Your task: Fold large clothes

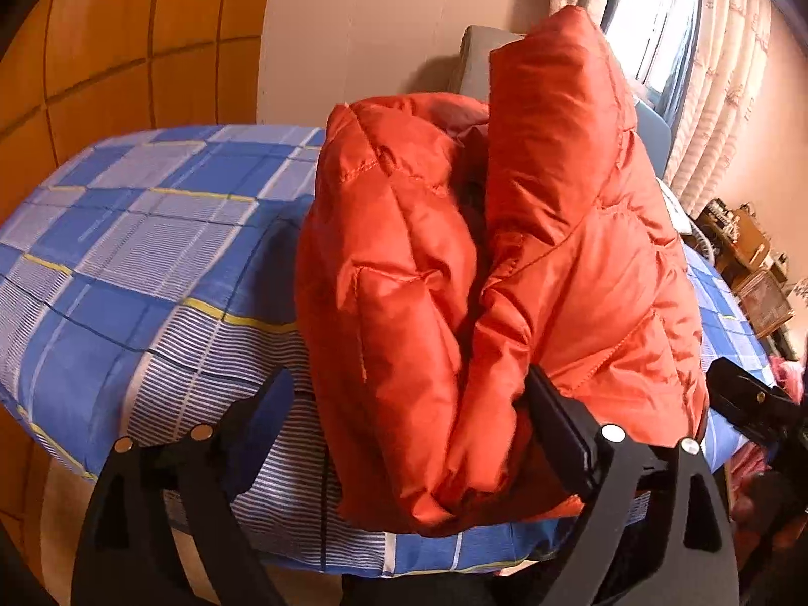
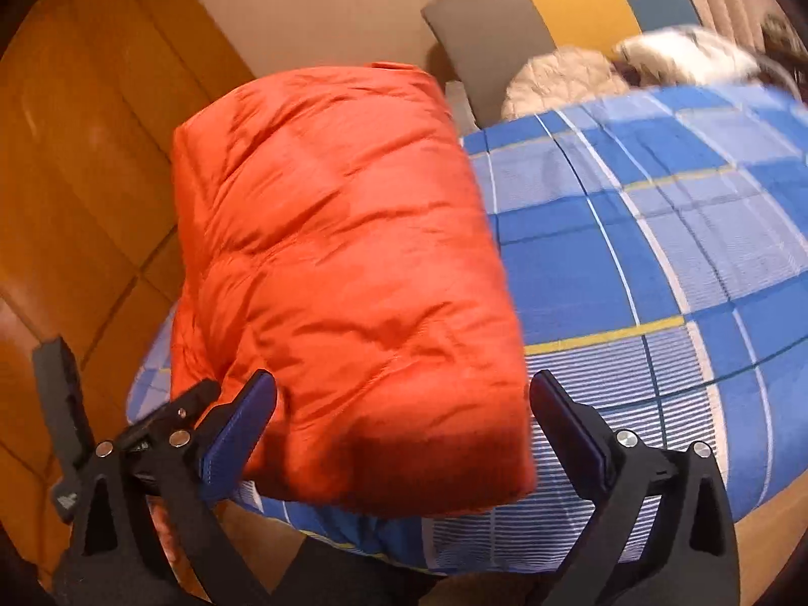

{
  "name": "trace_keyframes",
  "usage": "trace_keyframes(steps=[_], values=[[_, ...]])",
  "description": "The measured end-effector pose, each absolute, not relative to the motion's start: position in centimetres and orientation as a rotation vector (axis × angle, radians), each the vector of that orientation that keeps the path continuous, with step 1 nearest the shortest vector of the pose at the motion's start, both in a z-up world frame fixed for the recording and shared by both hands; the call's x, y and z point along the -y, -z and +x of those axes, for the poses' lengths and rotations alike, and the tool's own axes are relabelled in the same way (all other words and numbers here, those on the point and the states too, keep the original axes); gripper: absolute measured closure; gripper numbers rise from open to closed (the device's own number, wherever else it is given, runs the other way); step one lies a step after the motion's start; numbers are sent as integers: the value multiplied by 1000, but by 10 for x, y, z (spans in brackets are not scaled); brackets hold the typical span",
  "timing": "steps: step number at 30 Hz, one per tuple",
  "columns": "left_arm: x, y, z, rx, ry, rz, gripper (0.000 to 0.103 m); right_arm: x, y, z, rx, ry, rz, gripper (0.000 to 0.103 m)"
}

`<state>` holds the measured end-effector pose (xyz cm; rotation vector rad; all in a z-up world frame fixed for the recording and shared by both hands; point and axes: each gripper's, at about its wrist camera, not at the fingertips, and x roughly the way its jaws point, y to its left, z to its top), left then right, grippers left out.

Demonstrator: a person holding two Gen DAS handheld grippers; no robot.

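An orange puffer jacket (image 1: 495, 272) lies folded into a thick bundle at the near edge of the bed; it also shows in the right wrist view (image 2: 343, 272). My left gripper (image 1: 409, 399) is open, its fingers wide on either side of the bundle's near end, not clamping it. My right gripper (image 2: 399, 414) is open too, its blue-padded fingers (image 2: 242, 434) straddling the bundle's near end. The other gripper shows at the right edge of the left wrist view (image 1: 752, 404) and at the left of the right wrist view (image 2: 65, 424).
The bed has a blue, white and yellow checked cover (image 1: 151, 252). A wooden wardrobe (image 1: 101, 50) stands behind the bed. Pillows and a cream quilted garment (image 2: 555, 81) lie at the bed's far end. A curtained window (image 1: 656, 25) and cluttered shelves (image 1: 742, 252) are at right.
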<state>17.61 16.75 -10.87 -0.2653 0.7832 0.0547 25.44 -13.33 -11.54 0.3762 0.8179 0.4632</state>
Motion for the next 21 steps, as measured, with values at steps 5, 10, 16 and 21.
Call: trace_keyframes(steps=[5,10,16,21], values=[[-186,121,186,-807,45,-367,9,140,127,274,-854,-493,432,3],[-195,131,195,-818,126,-418,12,136,135,286,-866,-517,456,3],[-208,147,202,-823,212,-538,17,132,147,298,-890,-564,501,3],[-213,153,207,-821,274,-589,26,124,151,315,-917,-642,520,3]])
